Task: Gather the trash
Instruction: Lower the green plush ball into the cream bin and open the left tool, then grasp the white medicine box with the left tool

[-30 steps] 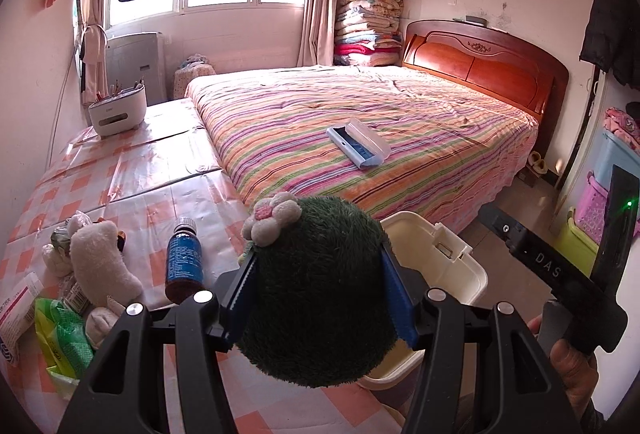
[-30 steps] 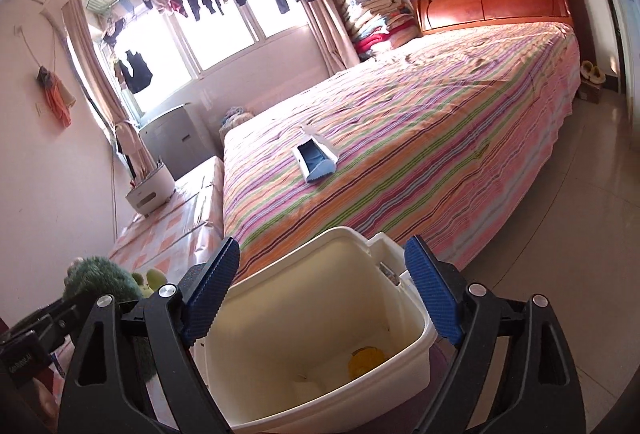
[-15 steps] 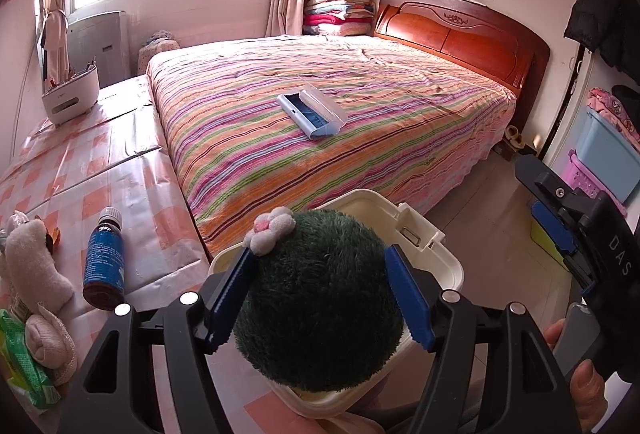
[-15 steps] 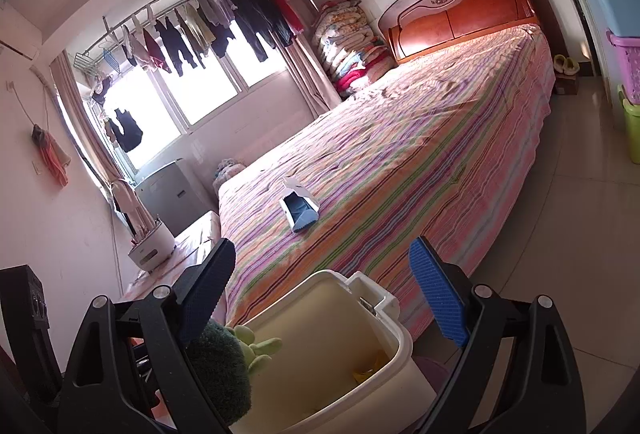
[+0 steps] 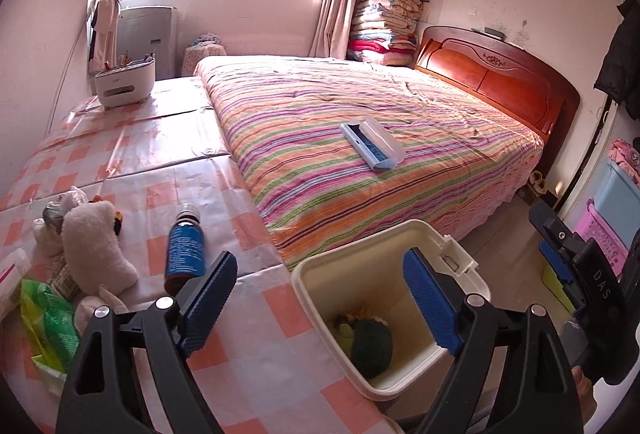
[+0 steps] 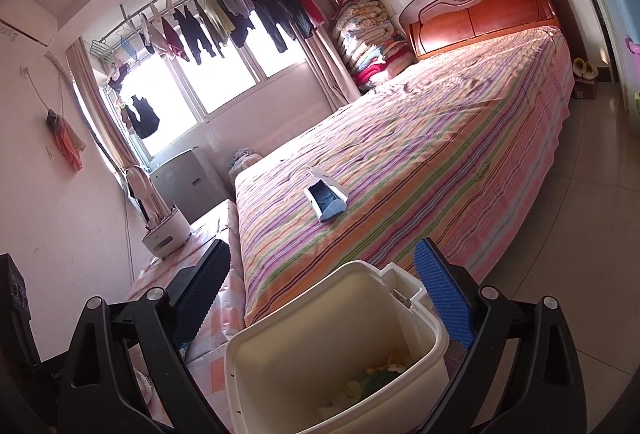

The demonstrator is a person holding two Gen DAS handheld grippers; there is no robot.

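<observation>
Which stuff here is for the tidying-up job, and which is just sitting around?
For the job:
- cream bin, with the green plush toy inside it
- blue bottle, white plush toy and green wrapper on the checked table
- left gripper, jaws opening, nothing between them

Just sitting around:
- blue-and-white case on the striped bed
- white organizer

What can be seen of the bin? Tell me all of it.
The bin is a cream plastic tub, roughly square, with rounded corners, a thick rolled rim and a latch-like bracket on its far side. It stands upright and lidless, close against the corner of the checked table and near the foot of the striped bed. At its bottom lies a dark green plush toy with yellowish scraps beside it. Both views look down into it between open jaws; nothing grips it.
</observation>
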